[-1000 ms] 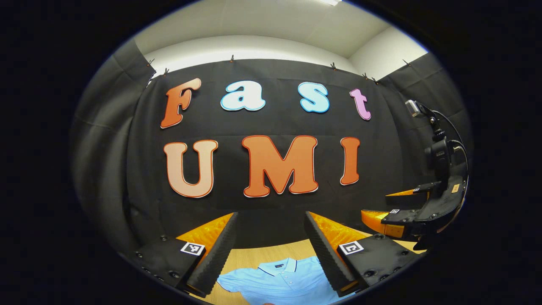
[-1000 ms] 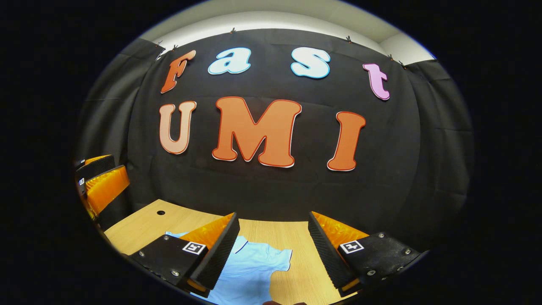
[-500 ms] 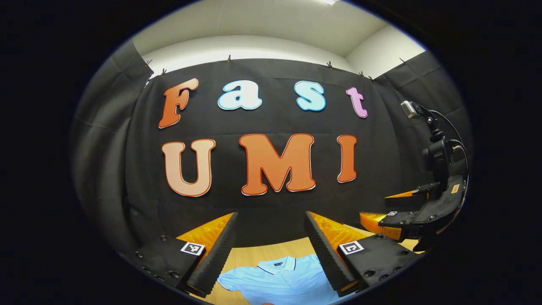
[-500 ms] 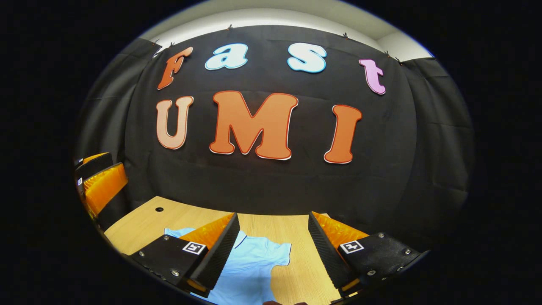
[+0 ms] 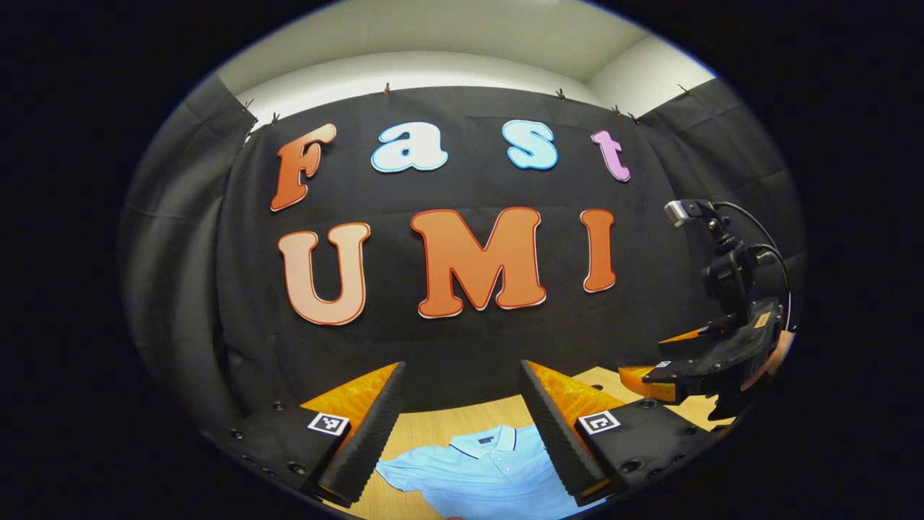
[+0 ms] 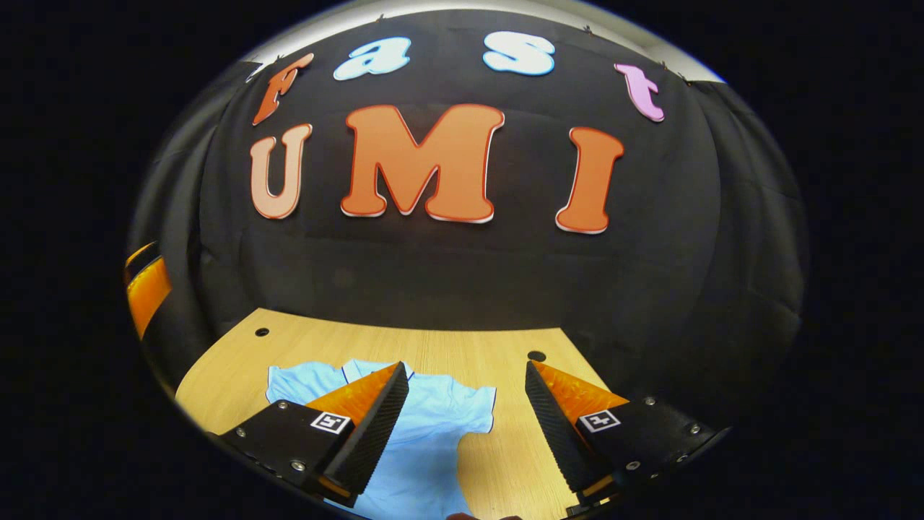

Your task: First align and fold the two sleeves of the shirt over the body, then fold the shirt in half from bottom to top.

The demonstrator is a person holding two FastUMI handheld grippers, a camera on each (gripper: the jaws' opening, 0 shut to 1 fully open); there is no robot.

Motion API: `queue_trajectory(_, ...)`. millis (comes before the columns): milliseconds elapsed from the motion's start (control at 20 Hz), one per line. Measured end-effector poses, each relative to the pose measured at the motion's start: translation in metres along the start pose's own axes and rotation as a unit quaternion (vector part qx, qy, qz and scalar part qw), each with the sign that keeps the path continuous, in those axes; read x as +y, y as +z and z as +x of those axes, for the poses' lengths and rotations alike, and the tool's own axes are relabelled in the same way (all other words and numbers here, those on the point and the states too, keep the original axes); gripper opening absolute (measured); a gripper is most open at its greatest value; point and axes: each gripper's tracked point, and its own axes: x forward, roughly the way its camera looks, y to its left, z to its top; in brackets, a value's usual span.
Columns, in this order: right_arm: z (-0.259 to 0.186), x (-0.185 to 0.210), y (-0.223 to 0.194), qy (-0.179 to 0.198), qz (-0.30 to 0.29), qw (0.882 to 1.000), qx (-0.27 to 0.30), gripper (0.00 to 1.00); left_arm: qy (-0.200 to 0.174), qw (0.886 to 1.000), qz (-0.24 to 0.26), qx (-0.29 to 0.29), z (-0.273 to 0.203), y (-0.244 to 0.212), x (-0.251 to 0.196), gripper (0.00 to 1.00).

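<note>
A light blue polo shirt (image 5: 484, 469) with a dark-trimmed collar lies flat on the wooden table (image 5: 433, 426), collar toward the far wall. My left gripper (image 5: 462, 419) hangs open above it, nothing between its fingers. In the right gripper view the shirt (image 6: 433, 426) shows its collar and one short sleeve spread out to the side; my right gripper (image 6: 465, 412) is open above that sleeve side. The right gripper (image 5: 693, 361) also appears at the far right of the left gripper view, held by a hand. The left gripper's finger (image 6: 148, 289) shows at the left edge of the right gripper view.
The black cloth wall rises just behind the table's far edge. The table (image 6: 476, 347) has small round holes near its far corners (image 6: 536, 356). Bare wood lies to the right of the shirt.
Both grippers have tipped downward, so more table and shirt show. The right gripper has dropped lower in the left gripper view. Both stay open.
</note>
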Motion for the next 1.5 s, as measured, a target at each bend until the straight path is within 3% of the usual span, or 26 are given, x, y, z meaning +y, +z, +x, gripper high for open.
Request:
queue_trajectory(400,0.087,-0.019,-0.065,0.013,0.012,0.991,0.129,0.99,0.041,0.999,0.018,0.015,0.008,-0.003,-0.006,0.99)
queue_trajectory(600,0.125,-0.023,-0.105,0.028,0.037,0.975,0.218,0.99,0.073,0.997,0.028,0.029,0.015,-0.011,0.005,0.99)
queue_trajectory(900,0.179,-0.034,-0.153,0.022,0.031,0.957,0.289,0.98,0.099,0.994,0.027,0.048,0.033,-0.022,0.007,0.99)
queue_trajectory(1200,0.215,-0.035,-0.200,0.026,0.039,0.930,0.365,0.93,0.102,0.992,0.035,0.068,0.053,-0.029,-0.010,1.00)
queue_trajectory(1500,0.235,-0.039,-0.228,0.020,0.047,0.915,0.400,0.86,0.096,0.992,0.036,0.080,0.067,-0.032,-0.028,0.99)
